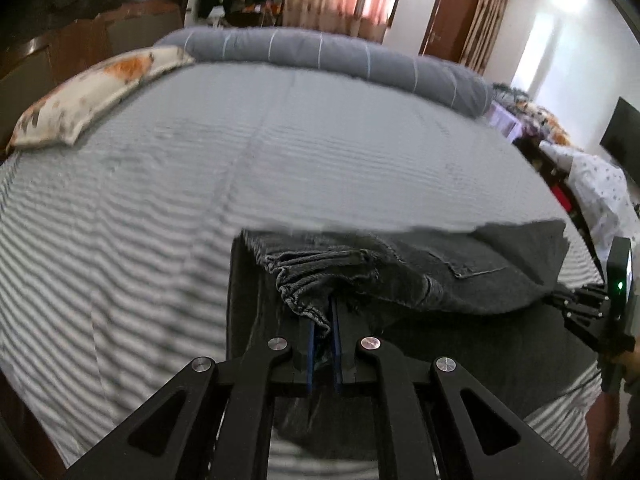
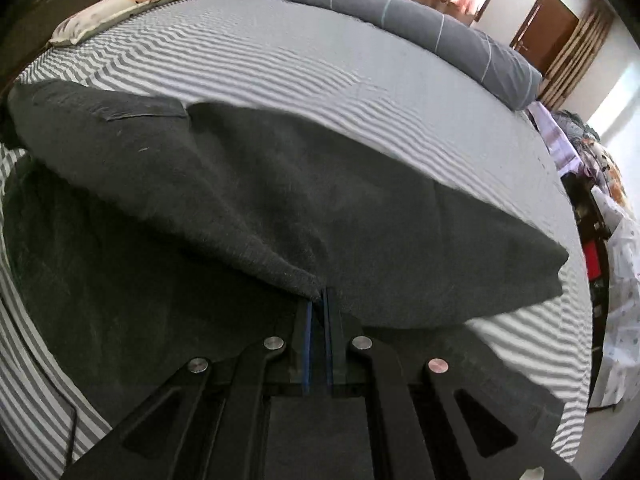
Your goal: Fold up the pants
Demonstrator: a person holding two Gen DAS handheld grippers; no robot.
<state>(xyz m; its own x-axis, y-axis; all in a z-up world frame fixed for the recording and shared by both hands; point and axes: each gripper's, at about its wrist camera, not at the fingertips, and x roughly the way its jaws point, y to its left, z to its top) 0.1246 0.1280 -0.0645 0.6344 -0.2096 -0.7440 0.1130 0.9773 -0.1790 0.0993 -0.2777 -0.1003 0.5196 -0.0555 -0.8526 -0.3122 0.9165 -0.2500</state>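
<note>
Dark grey denim pants [image 1: 460,276] are held up above a bed with a grey-and-white striped sheet [image 1: 200,168]. My left gripper [image 1: 323,312] is shut on a bunched, frayed hem or edge of the pants. My right gripper [image 2: 318,304] is shut on another edge of the pants [image 2: 280,200], which drape away from it, a back pocket showing at the upper left. The right gripper also shows in the left wrist view [image 1: 588,300] at the far right. More dark fabric lies under both grippers.
A floral pillow [image 1: 88,96] lies at the bed's far left. A rolled grey duvet [image 1: 340,56] runs along the far side. Cluttered furniture and cloth [image 1: 588,176] stand beyond the right edge of the bed. A wooden headboard [image 1: 80,40] is at the left.
</note>
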